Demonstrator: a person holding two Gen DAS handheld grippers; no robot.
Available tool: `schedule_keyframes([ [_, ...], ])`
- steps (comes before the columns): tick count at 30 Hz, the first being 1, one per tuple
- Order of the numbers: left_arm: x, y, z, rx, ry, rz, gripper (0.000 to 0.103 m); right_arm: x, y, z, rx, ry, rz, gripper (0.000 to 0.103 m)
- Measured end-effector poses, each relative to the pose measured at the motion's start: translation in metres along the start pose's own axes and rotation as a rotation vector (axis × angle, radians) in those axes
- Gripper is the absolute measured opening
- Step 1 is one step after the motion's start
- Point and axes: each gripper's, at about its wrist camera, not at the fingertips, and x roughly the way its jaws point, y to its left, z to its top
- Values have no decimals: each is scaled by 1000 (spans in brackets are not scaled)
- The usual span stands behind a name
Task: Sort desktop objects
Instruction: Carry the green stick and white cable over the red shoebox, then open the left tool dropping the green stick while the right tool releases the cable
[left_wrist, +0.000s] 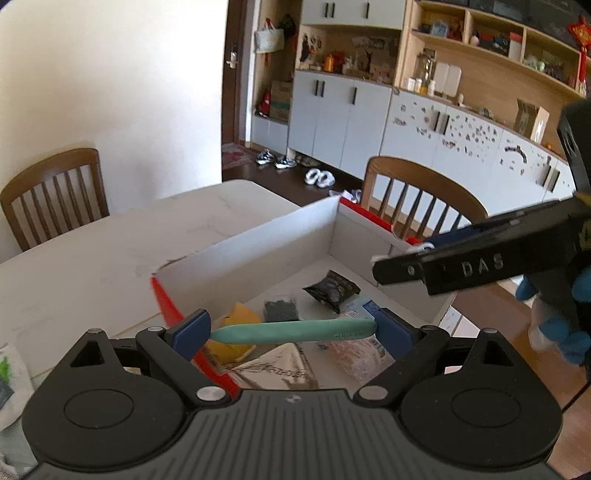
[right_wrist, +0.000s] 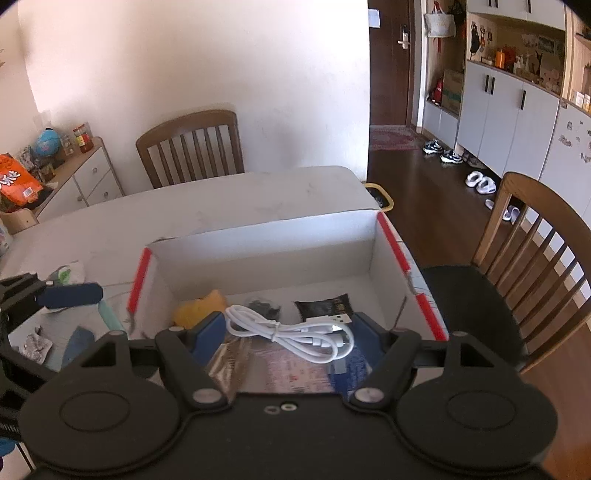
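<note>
Take the open cardboard box (right_wrist: 258, 254) as your landmark: white inside, red tape on its corners, standing on the pale table (right_wrist: 229, 206) with both of your grippers hanging over its near side.

Your left gripper (left_wrist: 293, 332) is clamped on a teal pen-shaped case (left_wrist: 295, 331). It is held end to end, one tip against each blue pad, so its long axis runs straight across the jaws and roughly along the box's near wall. It hangs above the box's near left corner, over a yellow item (left_wrist: 236, 317) and flat packets on the floor. Of the two, this load sits closer to the wall and the red corner strip, so by my reading it needs to go further inward before you let go.

Your right gripper (right_wrist: 290, 334) is grasping a coiled white USB cable (right_wrist: 295, 332). The bundle lies sideways between the pads, plug end toward the right pad, loops sagging a little in the middle. It hangs over the box's near middle, well inside both side walls and above a dark sachet (right_wrist: 325, 304) and printed packets; it looks clear to drop
</note>
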Motion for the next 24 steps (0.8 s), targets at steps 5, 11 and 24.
schedule_keyframes([
  [5,21,-8,1,20,45,-20,96,9,-11,7,-6,14,27,75],
  [11,49,-13,8,51,118,-24,96,29,-15,12,-36,42,30,75],
  [24,96,-11,12,110,271,0,96,73,-20,14,-69,145,33,75],
])
